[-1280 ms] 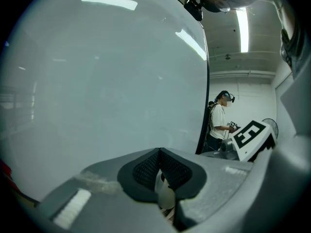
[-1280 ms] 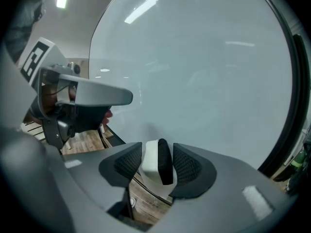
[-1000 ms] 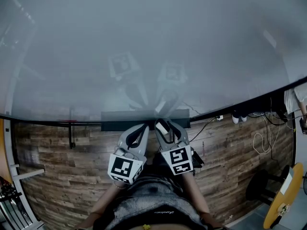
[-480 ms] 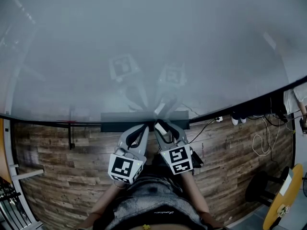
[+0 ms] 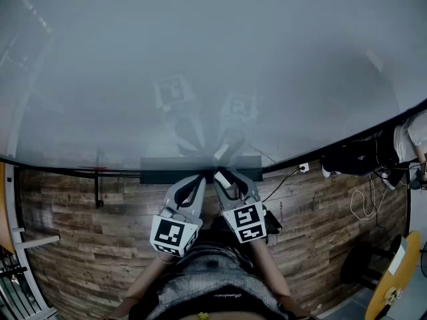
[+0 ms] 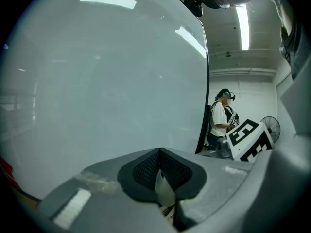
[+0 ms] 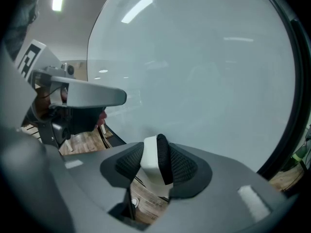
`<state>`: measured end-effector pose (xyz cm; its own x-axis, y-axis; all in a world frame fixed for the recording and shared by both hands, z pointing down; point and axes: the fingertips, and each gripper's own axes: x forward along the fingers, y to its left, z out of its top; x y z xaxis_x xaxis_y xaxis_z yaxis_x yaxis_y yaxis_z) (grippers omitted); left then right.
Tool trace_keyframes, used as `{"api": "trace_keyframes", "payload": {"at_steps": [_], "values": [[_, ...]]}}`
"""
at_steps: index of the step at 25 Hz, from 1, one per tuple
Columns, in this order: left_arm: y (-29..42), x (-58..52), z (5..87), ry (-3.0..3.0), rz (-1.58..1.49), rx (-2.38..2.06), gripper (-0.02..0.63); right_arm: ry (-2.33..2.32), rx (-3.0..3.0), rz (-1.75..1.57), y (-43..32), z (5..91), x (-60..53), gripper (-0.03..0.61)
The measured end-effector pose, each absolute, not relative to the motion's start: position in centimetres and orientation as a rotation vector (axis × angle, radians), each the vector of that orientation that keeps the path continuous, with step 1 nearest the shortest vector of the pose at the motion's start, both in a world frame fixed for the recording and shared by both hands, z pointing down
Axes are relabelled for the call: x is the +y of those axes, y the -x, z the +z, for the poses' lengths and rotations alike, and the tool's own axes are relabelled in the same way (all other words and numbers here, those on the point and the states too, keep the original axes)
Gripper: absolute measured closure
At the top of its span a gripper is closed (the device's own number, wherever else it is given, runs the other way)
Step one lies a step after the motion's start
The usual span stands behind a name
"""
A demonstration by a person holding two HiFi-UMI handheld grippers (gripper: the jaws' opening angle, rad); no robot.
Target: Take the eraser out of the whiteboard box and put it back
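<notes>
The right gripper (image 7: 156, 152) holds the eraser (image 7: 149, 163) tight between its two jaws, which have just been closing on it. The eraser is right by the long dark box (image 5: 160, 168) under the whiteboard (image 5: 200, 59). The left gripper (image 6: 159, 154) is just beside it, with its jaw tips pressed together.

Box (image 5: 160, 164) on whiteboard (image 5: 200, 59) lower edge, eraser (image 7: 150, 160) just before it, floor (image 5: 80, 232) below
</notes>
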<state>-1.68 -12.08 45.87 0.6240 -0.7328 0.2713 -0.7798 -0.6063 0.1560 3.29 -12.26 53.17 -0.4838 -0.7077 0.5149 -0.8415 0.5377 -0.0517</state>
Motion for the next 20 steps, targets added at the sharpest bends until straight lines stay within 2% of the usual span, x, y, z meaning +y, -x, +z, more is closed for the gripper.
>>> {"api": "trace_keyframes", "payload": {"at_steps": [20], "values": [[1.25,-11.13,45.96,-2.602,0.258,-1.216,0.612,-1.221,-2.358,0.391,-3.09,52.50,-11.71,0.414]]}}
